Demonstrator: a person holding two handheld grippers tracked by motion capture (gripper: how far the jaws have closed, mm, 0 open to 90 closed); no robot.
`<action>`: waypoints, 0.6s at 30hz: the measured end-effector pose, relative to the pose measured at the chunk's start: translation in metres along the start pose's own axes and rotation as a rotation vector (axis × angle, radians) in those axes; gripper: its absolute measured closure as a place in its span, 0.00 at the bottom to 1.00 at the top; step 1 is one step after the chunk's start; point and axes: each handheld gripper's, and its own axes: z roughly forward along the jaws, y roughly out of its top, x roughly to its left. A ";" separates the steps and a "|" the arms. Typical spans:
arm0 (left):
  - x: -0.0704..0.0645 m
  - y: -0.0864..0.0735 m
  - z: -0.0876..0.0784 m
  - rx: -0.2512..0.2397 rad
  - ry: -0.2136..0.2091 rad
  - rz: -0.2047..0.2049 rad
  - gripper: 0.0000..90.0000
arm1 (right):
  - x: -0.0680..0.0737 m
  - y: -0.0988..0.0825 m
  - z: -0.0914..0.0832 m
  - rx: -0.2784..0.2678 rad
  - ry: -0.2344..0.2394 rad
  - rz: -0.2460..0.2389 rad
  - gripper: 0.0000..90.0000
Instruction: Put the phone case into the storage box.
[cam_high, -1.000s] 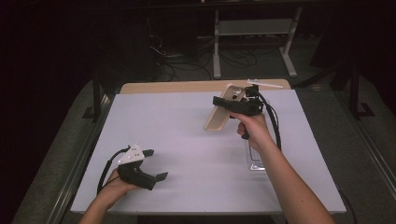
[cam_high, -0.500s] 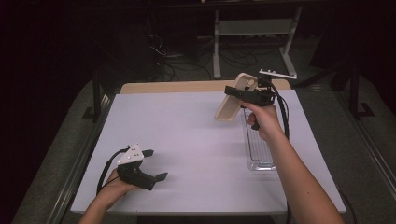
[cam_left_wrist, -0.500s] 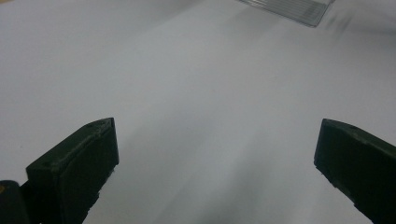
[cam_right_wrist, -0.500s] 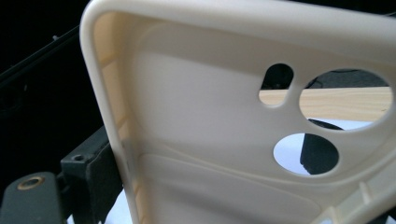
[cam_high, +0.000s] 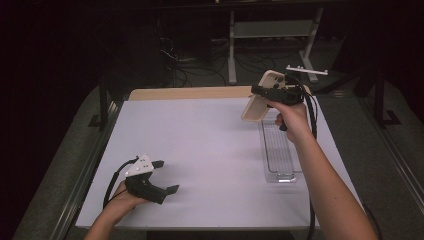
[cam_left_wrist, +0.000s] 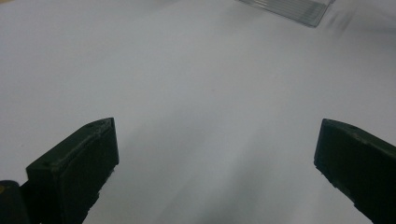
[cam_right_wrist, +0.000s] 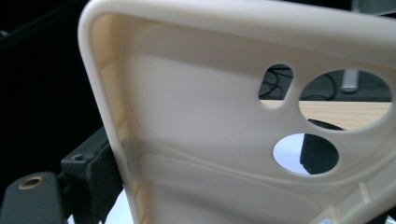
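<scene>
Right gripper (cam_high: 267, 92) is up off the tabletop (cam_high: 210, 150) at the far right, clamped on a cream phone case (cam_high: 259, 100). High view: the case hangs tilted, top end toward the far edge, lower end just above the far end of a clear plastic tray (cam_high: 279, 155). Whether case and tray touch, can't tell from there.

Right gripper view gives what the high view can't: the case's (cam_right_wrist: 196, 140) inner side faces the camera, with raised rim, ribs along the side wall and three camera cutouts. One black jaw presses the rim at lower left; the other shows through the lowest round cutout, behind the back panel. So the jaws pinch across the case wall. A wooden strip and cables show through the larger cutout.

Left gripper (cam_high: 162, 176) is at the near left of the tabletop, held low in the person's left hand (cam_high: 120, 200), grey plate on top, cable looping back beside the wrist. Left gripper view confirms: jaws spread wide, only bare white surface between them. One corner of the tray (cam_left_wrist: 289, 8) sits at the top edge of that view, well apart from the jaws.

High view alone shows the layout: tray lies lengthwise along the right side, and the right forearm (cam_high: 325, 185) runs beside it from the near edge.
</scene>
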 end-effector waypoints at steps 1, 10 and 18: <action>0.000 0.000 0.000 0.000 -0.001 0.001 0.00 | -0.001 0.002 0.000 0.000 -0.017 -0.009 0.11; 0.000 0.000 -0.001 0.000 0.000 -0.007 0.00 | -0.015 0.013 -0.004 0.021 -0.133 -0.055 0.11; 0.000 0.000 0.000 -0.003 -0.006 -0.004 0.00 | -0.028 0.016 -0.002 0.058 -0.227 -0.079 0.11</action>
